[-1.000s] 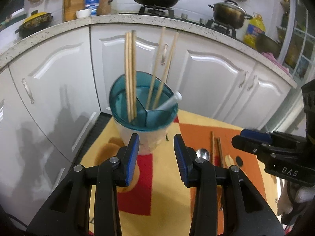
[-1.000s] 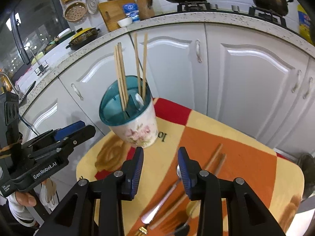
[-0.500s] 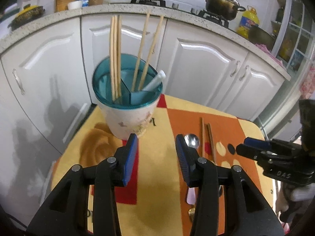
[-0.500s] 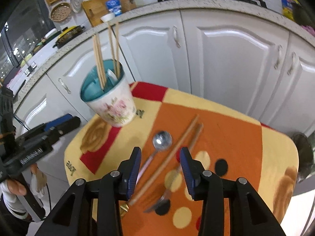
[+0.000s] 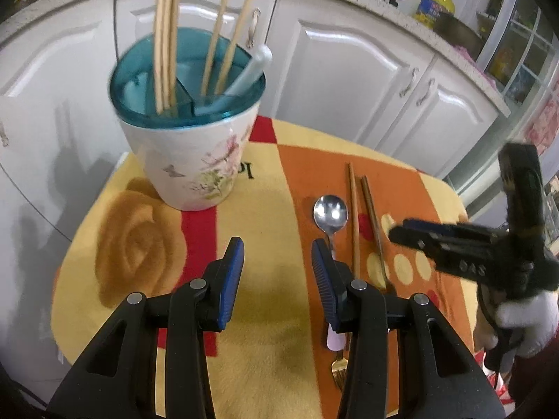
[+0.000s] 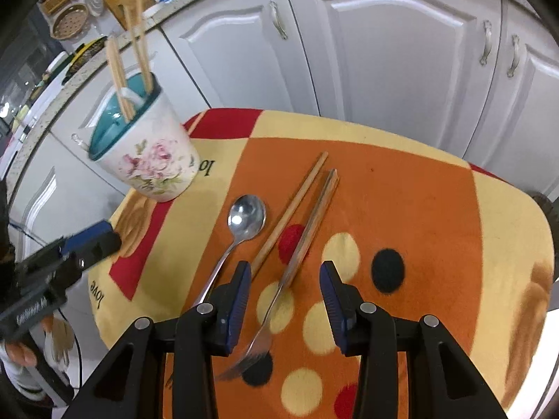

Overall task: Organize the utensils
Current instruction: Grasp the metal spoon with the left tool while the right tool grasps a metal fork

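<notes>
Both empty, the right claw [image 6: 284, 300] hangs parted over the wood-handled metal fork [image 6: 279, 300] to grasp it, while the left claw [image 5: 277, 272] waits agape near the floral ceramic holder [image 5: 190, 153].

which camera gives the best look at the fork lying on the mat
The right wrist view. There the fork lies whole between the open fingers of the right gripper, wooden handle to tines, nothing touching it. In the left wrist view the left gripper hides most of the fork; only part of its handle shows.
</notes>
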A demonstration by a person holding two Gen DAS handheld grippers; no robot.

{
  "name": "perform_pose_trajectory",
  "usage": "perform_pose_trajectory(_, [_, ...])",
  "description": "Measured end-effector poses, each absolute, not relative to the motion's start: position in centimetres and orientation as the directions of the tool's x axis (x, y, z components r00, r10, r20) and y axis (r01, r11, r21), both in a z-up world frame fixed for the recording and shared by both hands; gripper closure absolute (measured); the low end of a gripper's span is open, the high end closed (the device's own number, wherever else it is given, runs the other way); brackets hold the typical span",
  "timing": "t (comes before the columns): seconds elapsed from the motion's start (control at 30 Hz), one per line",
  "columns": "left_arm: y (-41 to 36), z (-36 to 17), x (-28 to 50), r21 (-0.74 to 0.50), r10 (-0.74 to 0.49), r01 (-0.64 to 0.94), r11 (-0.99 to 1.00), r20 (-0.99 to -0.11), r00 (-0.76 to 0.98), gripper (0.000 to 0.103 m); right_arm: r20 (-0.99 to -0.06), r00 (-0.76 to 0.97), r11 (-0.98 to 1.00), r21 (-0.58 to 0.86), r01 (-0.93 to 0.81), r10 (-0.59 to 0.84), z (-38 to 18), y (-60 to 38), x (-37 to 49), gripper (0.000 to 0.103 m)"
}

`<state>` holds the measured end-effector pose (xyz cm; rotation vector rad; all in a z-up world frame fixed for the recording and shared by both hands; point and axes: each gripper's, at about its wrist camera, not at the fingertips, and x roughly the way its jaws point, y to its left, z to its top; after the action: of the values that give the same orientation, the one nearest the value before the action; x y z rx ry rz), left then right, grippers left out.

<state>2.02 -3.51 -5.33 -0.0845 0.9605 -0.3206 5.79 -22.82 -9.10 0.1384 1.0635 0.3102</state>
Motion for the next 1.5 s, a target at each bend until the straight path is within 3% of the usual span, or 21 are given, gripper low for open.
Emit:
perform_pose_trajectory(0.33, [-6.3,-8.1,5.4,-0.194,-0.316,0.290,0.937,-0.825,0.468,0.064,-0.861,0.393,0.946,0.292,-0.139,0.324,-11.9,-23.5,10.5,0.090])
perform_pose_trajectory(1.0, [-10.4,-11.2,10.7,-0.219,-0.381,0.402,0.889,-0.842,0.383,0.063,-0.873,0.309,0.923,0.330,-0.198,0.378,-11.8,-26.6,5.3,0.090])
perform_pose_trajectory(1.03, [-10.5,-11.2,10.7,-0.220,-0.384,0.408,0.886,-0.841,0.380,0.064,-0.874,0.308,0.924,0.327,-0.199,0.376,-11.8,-26.6,5.3,0.090])
perform_pose_trajectory(1.13, [-10.6,-11.3,10.4,-0.225,-0.395,0.422,0.878,-0.840,0.372,0.089,-0.876,0.307,0.925,0.324,-0.199,0.373,-11.8,-26.5,5.5,0.090])
perform_pose_trajectory(1.33, [-9.7,-11.0,9.6,-0.241,-0.402,0.404,0.882,-0.834,0.379,0.098,-0.876,0.310,0.927,0.322,-0.191,0.368,-11.7,-26.2,5.7,0.086])
perform_pose_trajectory(1.5, [-8.5,-10.8,8.4,-0.244,-0.388,0.373,0.895,-0.837,0.385,0.098,-0.879,0.324,0.934,0.304,-0.189,0.351,-11.4,-25.8,6.0,0.077])
